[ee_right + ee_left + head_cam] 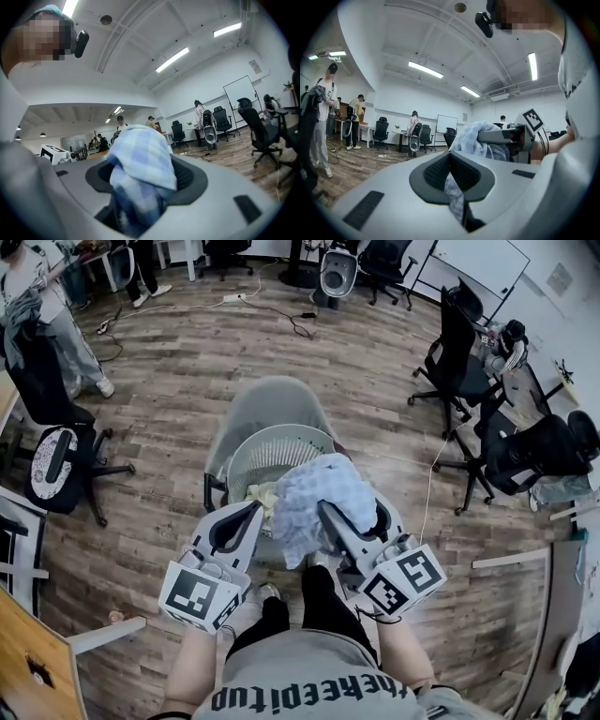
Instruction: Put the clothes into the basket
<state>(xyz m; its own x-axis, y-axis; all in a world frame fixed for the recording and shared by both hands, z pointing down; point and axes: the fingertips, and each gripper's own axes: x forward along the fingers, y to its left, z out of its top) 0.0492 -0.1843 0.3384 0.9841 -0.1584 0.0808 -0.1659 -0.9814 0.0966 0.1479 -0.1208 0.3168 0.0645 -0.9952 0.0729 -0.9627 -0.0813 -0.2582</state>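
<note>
Checked garment (pixel 319 495) held at two points, over the basket (pixel 258 442).
The left gripper (pixel 251 512) has its jaws pinched on a thin fold of the cloth. The right gripper (pixel 326 514) is clamped on a thick bunch, so its jaws stand wide. We judge the double hold keeps the garment gathered and clear of the floor above the basket's near rim. The basket sits on a grey chair (pixel 267 395). A yellow piece (pixel 263 494) seems to lie inside, though the cloth partly blocks our view.
</note>
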